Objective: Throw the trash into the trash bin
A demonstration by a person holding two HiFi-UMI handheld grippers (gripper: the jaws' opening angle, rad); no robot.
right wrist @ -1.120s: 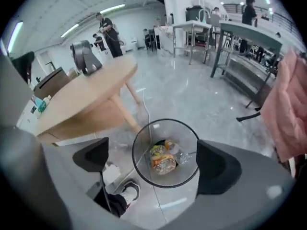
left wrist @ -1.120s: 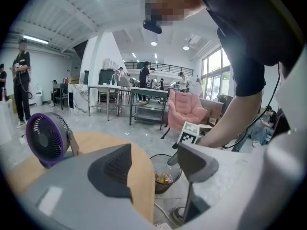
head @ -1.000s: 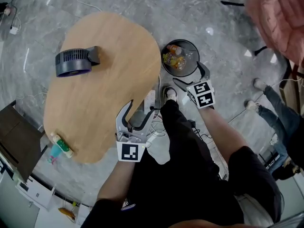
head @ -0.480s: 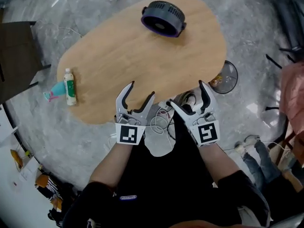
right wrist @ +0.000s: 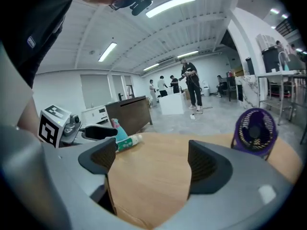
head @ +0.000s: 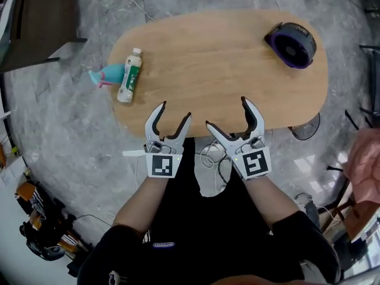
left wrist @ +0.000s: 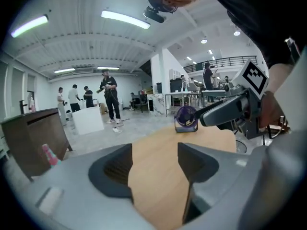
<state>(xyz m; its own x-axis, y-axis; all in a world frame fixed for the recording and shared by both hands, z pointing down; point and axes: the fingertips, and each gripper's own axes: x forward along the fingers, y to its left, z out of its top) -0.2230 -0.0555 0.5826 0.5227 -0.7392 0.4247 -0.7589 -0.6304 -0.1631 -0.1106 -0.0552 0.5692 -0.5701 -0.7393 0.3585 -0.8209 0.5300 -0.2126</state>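
Observation:
A white bottle with a green label (head: 129,75) lies near the left end of the oval wooden table (head: 219,64), beside a teal spray bottle (head: 105,76) at the table's rim. The black wire trash bin (head: 306,127) pokes out from under the table's right edge, mostly hidden. My left gripper (head: 176,109) and right gripper (head: 225,111) hover side by side over the table's near edge, both open and empty. The right gripper's jaws have just been closing a little, with nothing between them. In the right gripper view the bottle (right wrist: 129,141) lies far left of the right gripper (right wrist: 151,164).
A purple desk fan (head: 291,44) stands at the table's far right end. A dark cabinet (head: 41,16) sits at upper left. Cables (head: 214,156) lie on the floor by the person's legs. A pink jacket (head: 363,165) hangs at right. Several people stand far off.
The view swung from the bin to the table. Both grippers moved from beside the bin to the table's near edge; the right one rose. The bin slid mostly out of sight.

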